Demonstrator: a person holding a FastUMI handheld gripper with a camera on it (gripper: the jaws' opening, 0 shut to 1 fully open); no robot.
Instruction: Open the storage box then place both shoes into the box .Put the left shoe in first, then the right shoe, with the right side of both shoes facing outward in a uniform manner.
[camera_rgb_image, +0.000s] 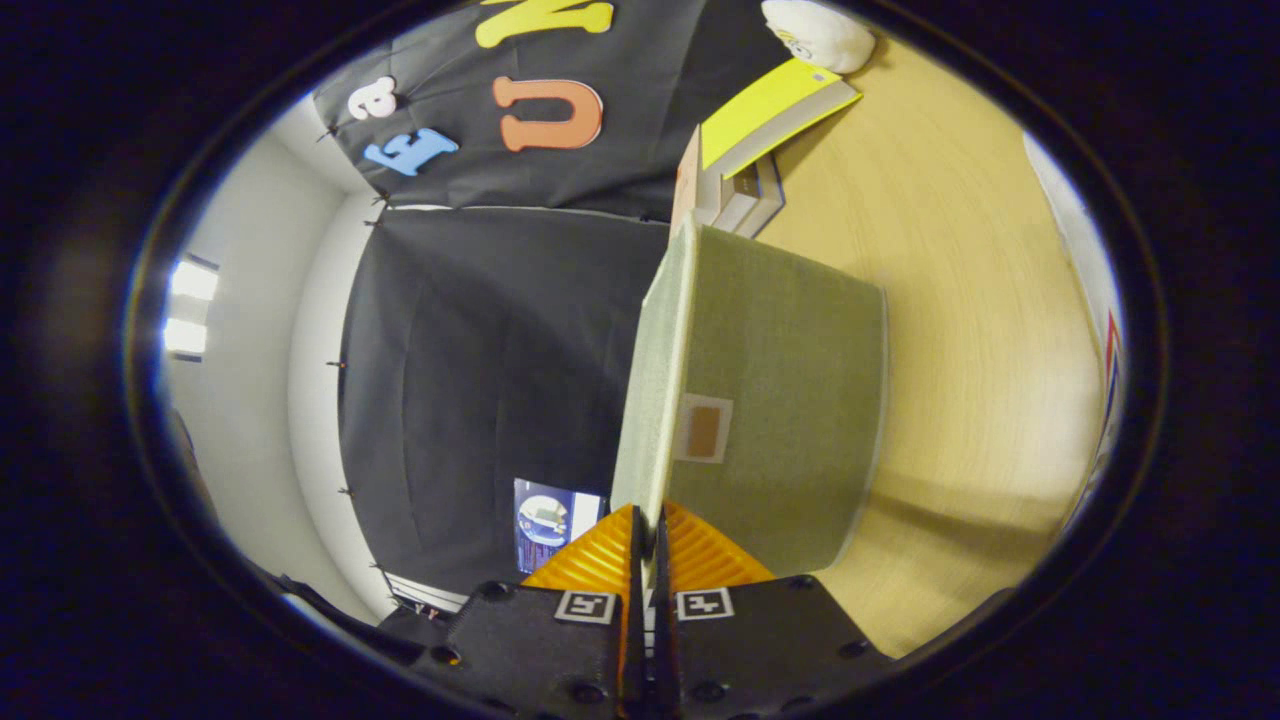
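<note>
The camera is rolled on its side, so the wooden table (960, 330) stands like a wall to one side and the black cloth booth wall (480, 370) fills the other.

Gripper (650, 530): the two fingers are drawn together on the thin edge of the lid (655, 380) of the grey-green storage box (790, 400). Both ridged pads (595, 562) press on the lid's lip, one on each face, with only the lid's thickness between them. The grip is clenched on the lid.

Storage box: it rests on the table just ahead of the fingers. The lid is seen nearly edge-on, so how far it is lifted from the box cannot be told. The inside of the box is hidden behind the lid and the fabric wall. A small square patch (703, 428) with a tan centre sits on the box's face; no writing can be made out on it.

Beyond the box, a stack of books (745, 165) lies on the table, the top one with a yellow cover; no title is legible. A white soft object (820, 32) lies past the books, cut off, its kind unclear.

Low on the cloth wall a small printed card (555, 520) is partly hidden behind one finger.

Each finger base carries a square black-and-white marker (585, 606).
</note>
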